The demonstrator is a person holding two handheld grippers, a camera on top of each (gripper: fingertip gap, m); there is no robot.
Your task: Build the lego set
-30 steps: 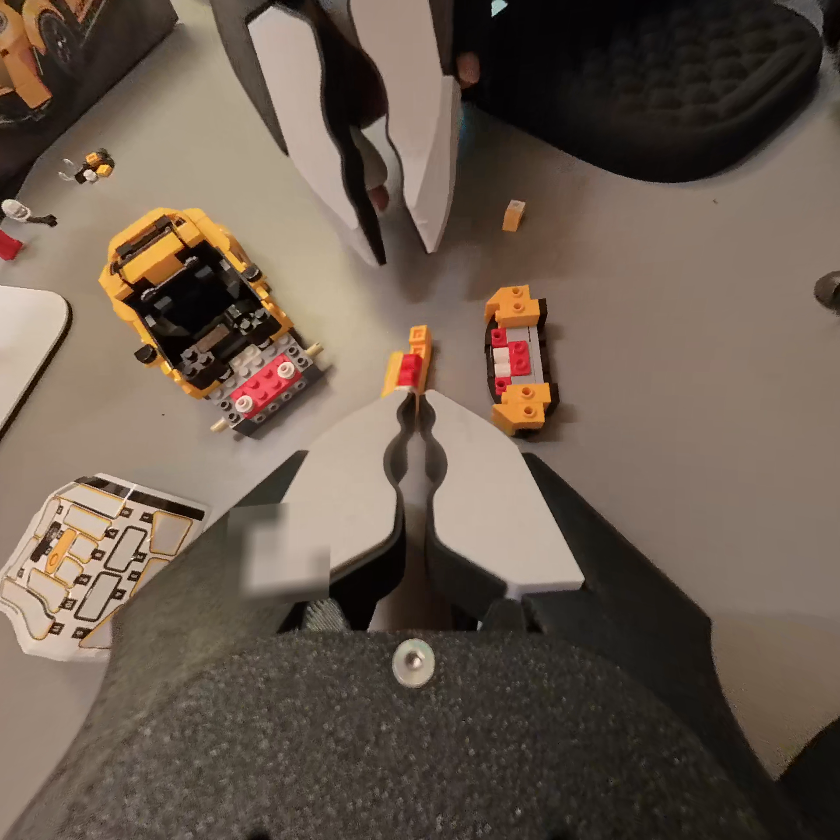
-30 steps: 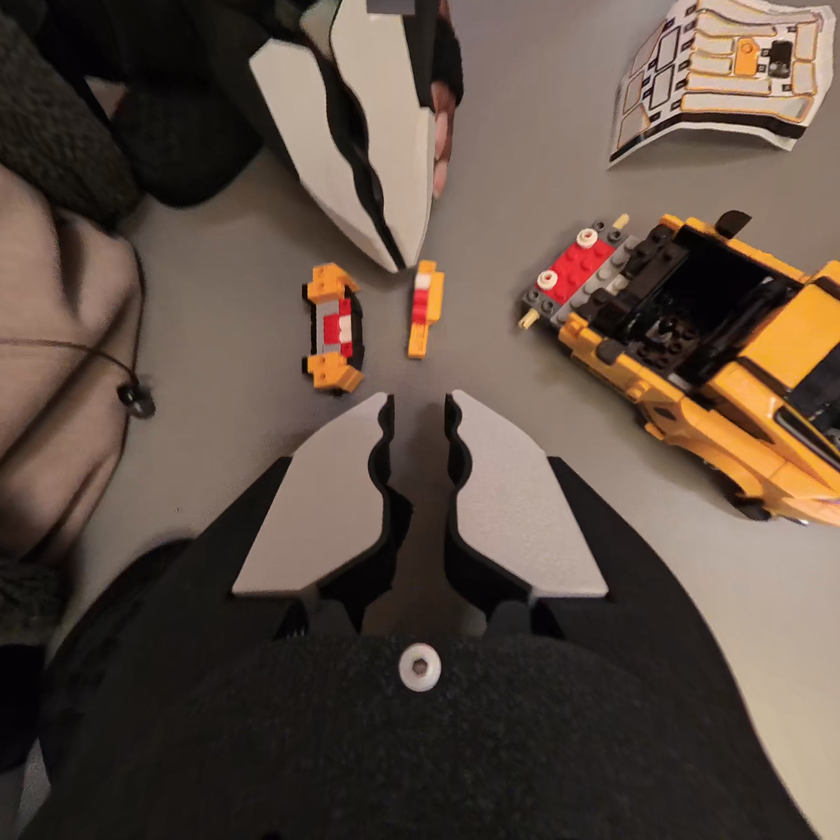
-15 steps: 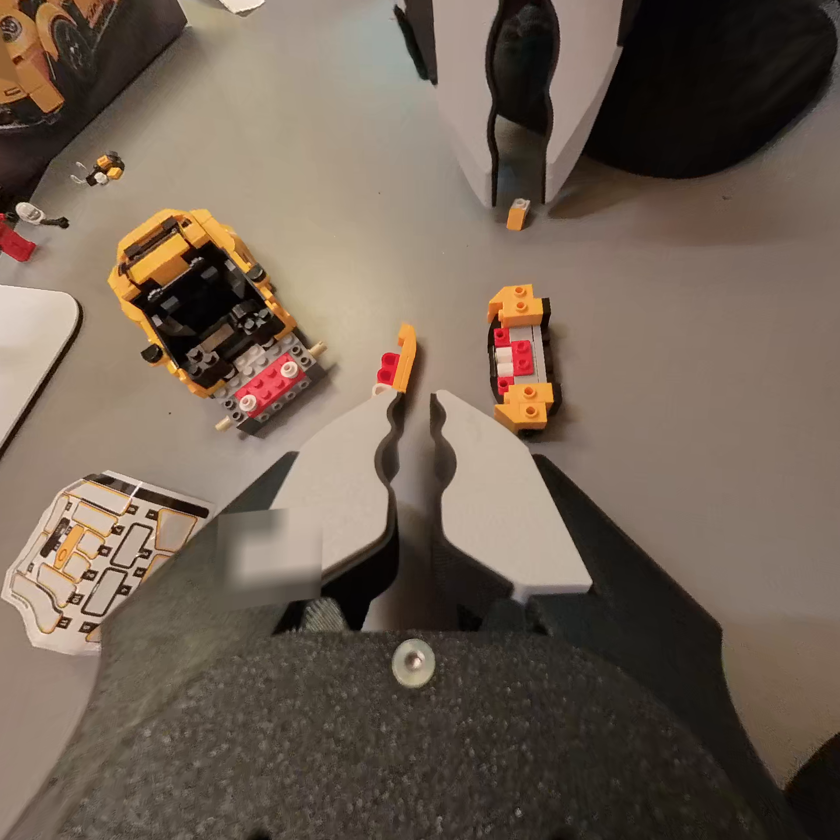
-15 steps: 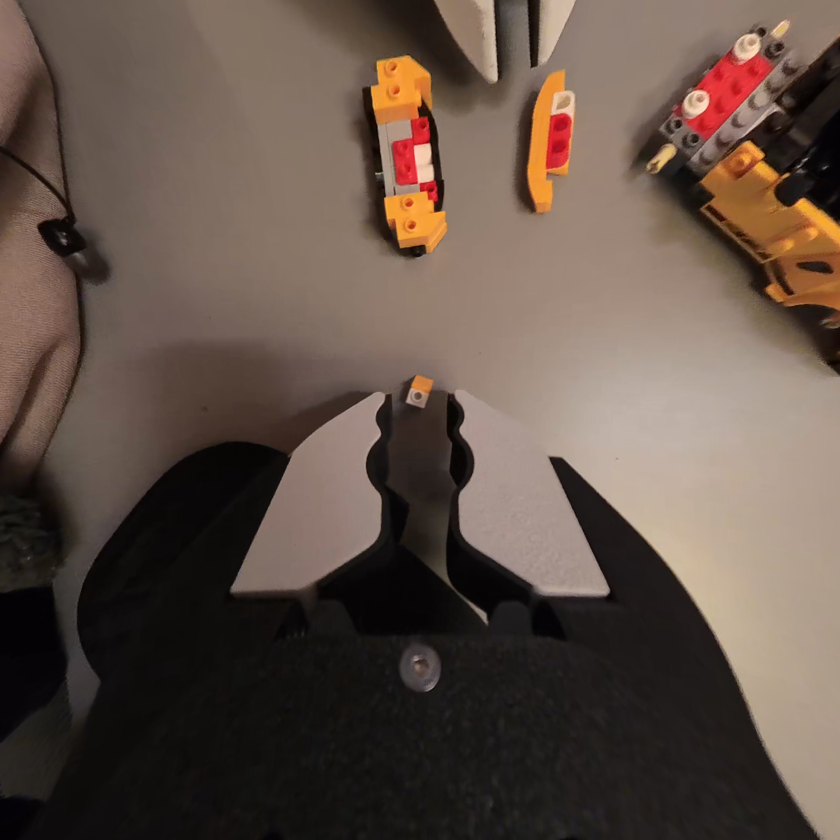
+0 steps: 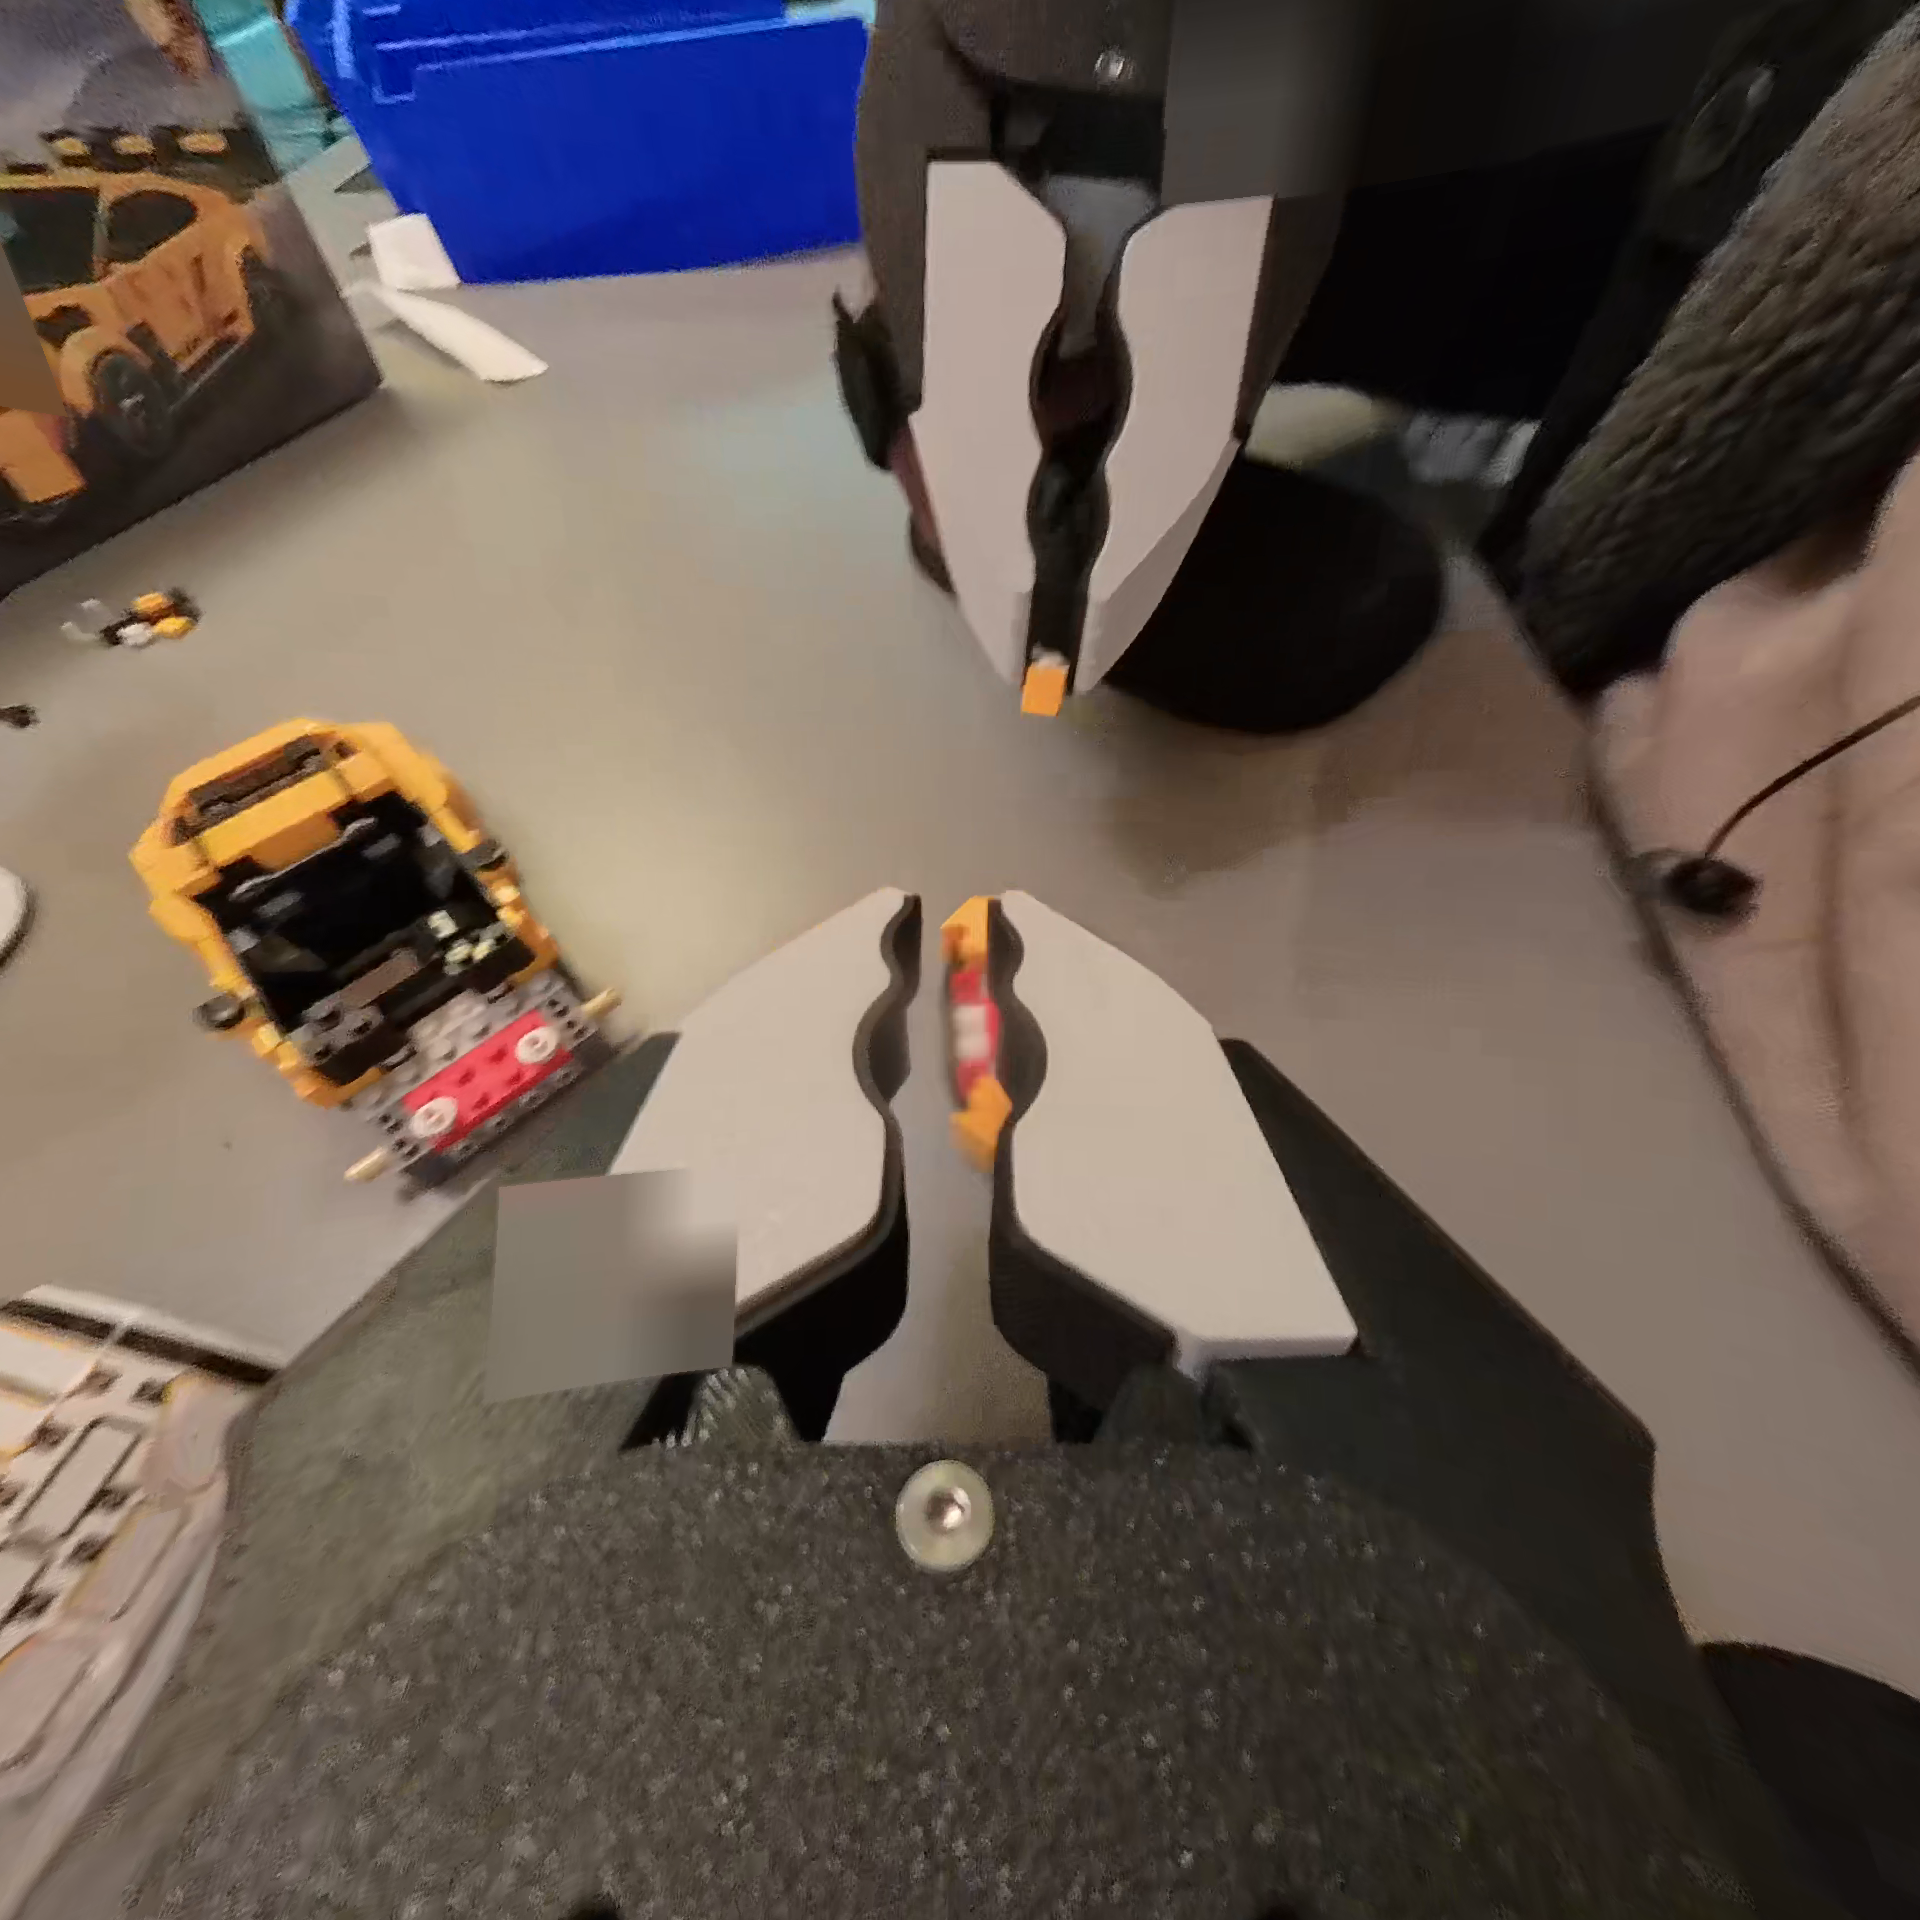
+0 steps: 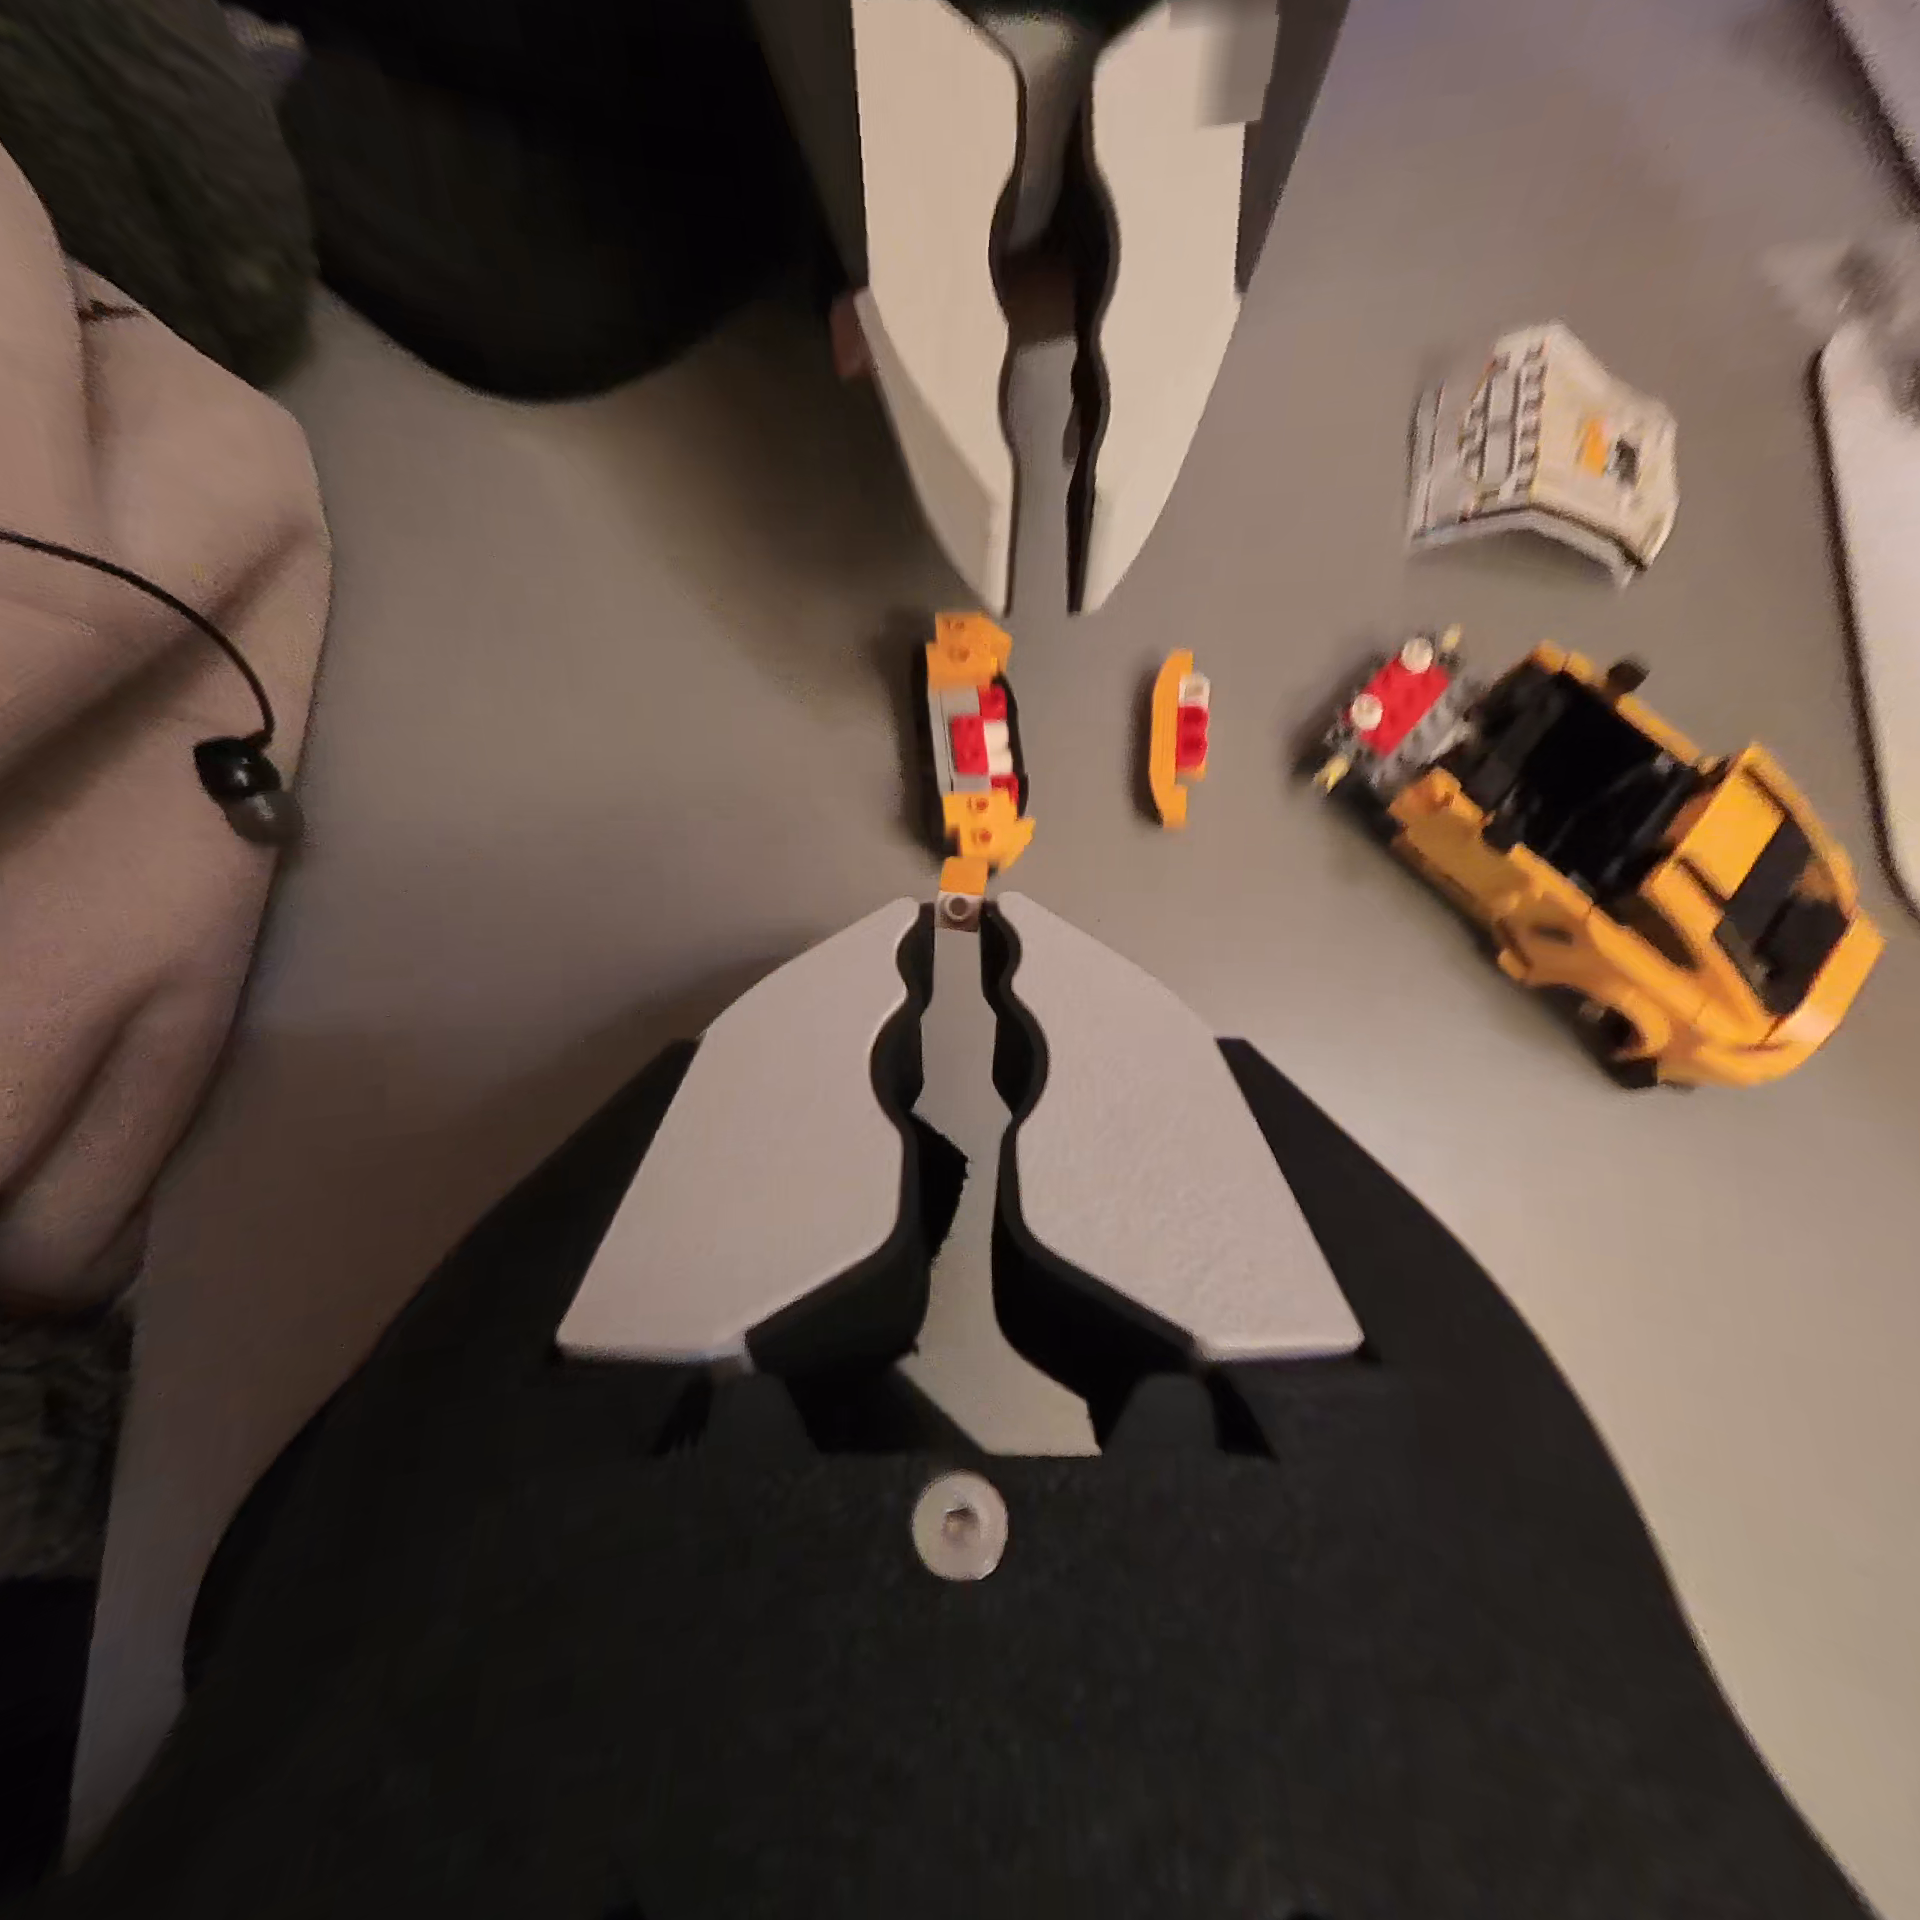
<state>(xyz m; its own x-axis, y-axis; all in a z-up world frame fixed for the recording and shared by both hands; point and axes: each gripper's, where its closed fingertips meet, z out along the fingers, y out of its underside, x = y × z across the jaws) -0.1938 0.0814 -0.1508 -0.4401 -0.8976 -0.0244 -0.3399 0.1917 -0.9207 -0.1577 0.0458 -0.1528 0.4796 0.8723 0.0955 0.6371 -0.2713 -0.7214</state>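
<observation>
Two fingers of my right gripper (image 6: pixel 958 914) are clenched on the small orange brick (image 6: pixel 958 902), which is pinched at the very tips with its grey underside facing the camera. In the right wrist view the brick sits at the near end of the bumper section (image 6: pixel 971 748), an orange, black and red sub-build lying flat on the desk (image 6: pixel 582 727). I cannot tell whether brick and section touch. From the left wrist view the same brick (image 5: pixel 1042 688) pokes out below those closed tips.

My left gripper (image 5: pixel 956 904) has its fingers slightly parted, with a narrow gap between them and nothing gripped. The bumper section (image 5: pixel 975 1023) shows through that gap, close along the inner edge of one finger. Seen from the right wrist view, the left tips (image 6: pixel 1039 608) stand just past the section's far end.

An orange strip (image 6: pixel 1179 738) with red and white bricks lies just beside the bumper section, parallel to it. The yellow car (image 6: pixel 1590 862), unfinished and with its red and grey rear plate exposed, sits beyond the strip on the same side. Farther from the section on that side lies the curled sticker sheet (image 6: pixel 1538 457). Well away from the section, the left wrist view shows the set's box (image 5: pixel 135 291) and a blue bin (image 5: pixel 623 135).
</observation>
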